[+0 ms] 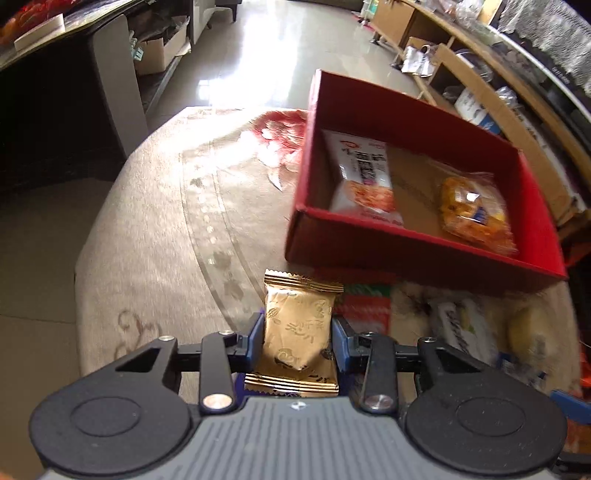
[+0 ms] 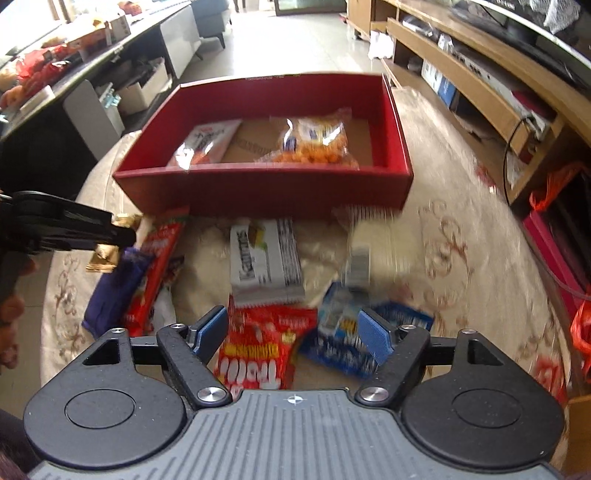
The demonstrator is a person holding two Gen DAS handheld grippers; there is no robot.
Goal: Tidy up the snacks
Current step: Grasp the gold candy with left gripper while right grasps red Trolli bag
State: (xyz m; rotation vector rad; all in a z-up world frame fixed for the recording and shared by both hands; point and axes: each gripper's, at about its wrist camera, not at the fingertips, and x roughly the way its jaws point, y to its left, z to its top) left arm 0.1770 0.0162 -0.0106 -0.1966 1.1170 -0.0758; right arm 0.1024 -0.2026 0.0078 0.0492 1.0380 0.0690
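place: home living room | cues: tiled floor (image 2: pixel 295 40); wooden TV stand (image 2: pixel 461 74); sofa (image 2: pixel 210 14)

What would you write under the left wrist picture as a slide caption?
Left gripper shut on a gold snack packet, near a red box already holding two snack bags.

Box (image 2: pixel 258 192): red outside and on the walls, brown cardboard floor; inside it a white packet (image 2: pixel 207 142) with an orange-red picture and a clear bag (image 2: pixel 314 142) of orange snacks with a blue-and-white label. Wrapper (image 1: pixel 299 332) in the left gripper (image 1: pixel 298 341): gold with darker gold ornaments and striped ends; gripper pads blue, arms black. Cloth (image 2: pixel 461 251): beige with brown scrolls and a red flower; on it red-and-white, blue-and-white, grey-white and purple packets
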